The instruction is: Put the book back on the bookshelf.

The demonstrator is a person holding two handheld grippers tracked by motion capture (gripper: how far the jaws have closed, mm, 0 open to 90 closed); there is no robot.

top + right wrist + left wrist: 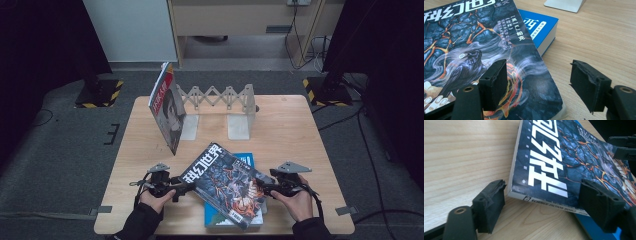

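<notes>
Two claws, one per hand, flank a dark magazine [227, 185] on the bench [300, 130].

Item 1: left claw [186, 188]. Jaws stand apart, with the magazine's spine corner between them (a gap shows beside the near pad [491, 205], so nothing is pressed or held). The far pad sits over the cover's lower edge; whether it touches cannot be told.

Item 2: right claw [264, 190]. Jaws about half open. One pad [495, 82] hovers over the cover by the raven artwork, the other [587, 85] stands out over bare wood, with the magazine's edge lying between them. No grip is visible.

Item 3: dark magazine, lava-and-raven cover with large white characters. It lies slantwise between the two claws, resting partly on a blue book [540, 30], which juts out beyond the right claw and underneath the magazine.

Item 4: white expandable book rack [220, 107], well beyond both claws at the far side of the bench, with a red-and-white magazine [167, 107] leaning upright at the end ahead of the left claw.
</notes>
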